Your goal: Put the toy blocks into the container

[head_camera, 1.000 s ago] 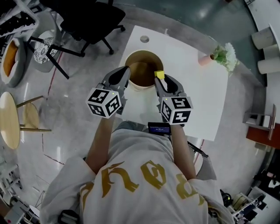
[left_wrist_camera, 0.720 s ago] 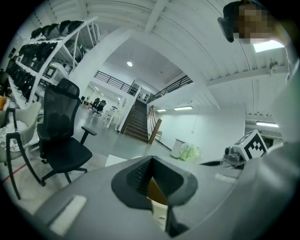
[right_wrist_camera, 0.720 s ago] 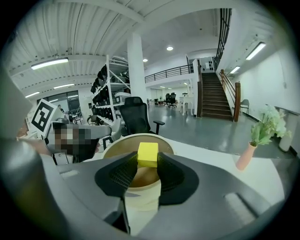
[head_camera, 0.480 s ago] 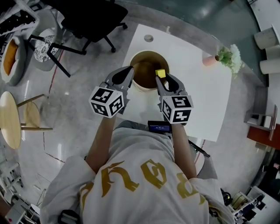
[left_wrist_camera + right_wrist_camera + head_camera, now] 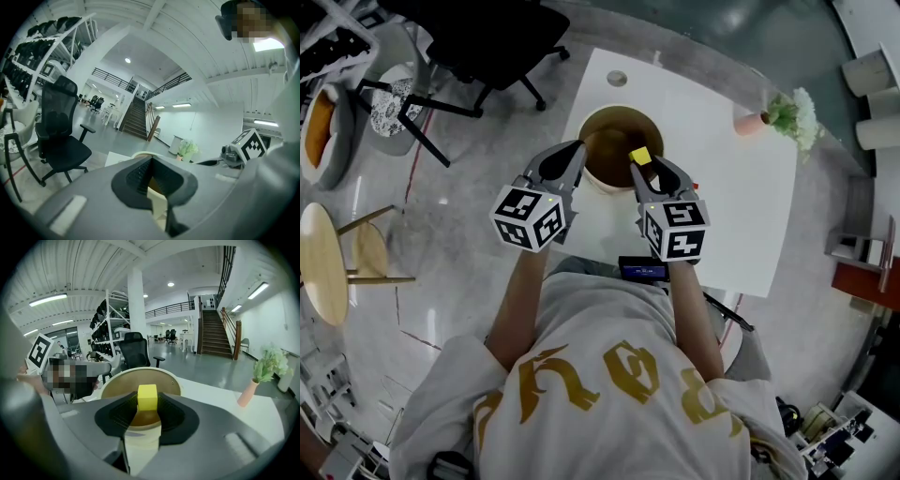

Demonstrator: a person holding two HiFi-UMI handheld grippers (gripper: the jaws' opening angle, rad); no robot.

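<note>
The container's (image 5: 614, 127) near rim is covered by both grippers. Its shadowed bottom cannot be made out, so any contents cannot be told. A yellow block (image 5: 640, 156) is clamped between the right gripper's (image 5: 643, 166) jaws, over the container's mouth. The left gripper's (image 5: 575, 150) jaws are closed together, empty, beside the rim.

The scene is viewed from above the person's head, steeply downward, so that the whole table (image 5: 712, 216) is taken in. The left gripper view is carried on the left gripper (image 5: 570, 155) and aimed almost level along its fingers (image 5: 138, 176) toward an office chair (image 5: 61, 140). The right gripper view is carried on the right gripper (image 5: 649, 171) and tilted down, close over the container (image 5: 117, 380). Table, container and potted plant (image 5: 783, 117) are shared by all views.
</note>
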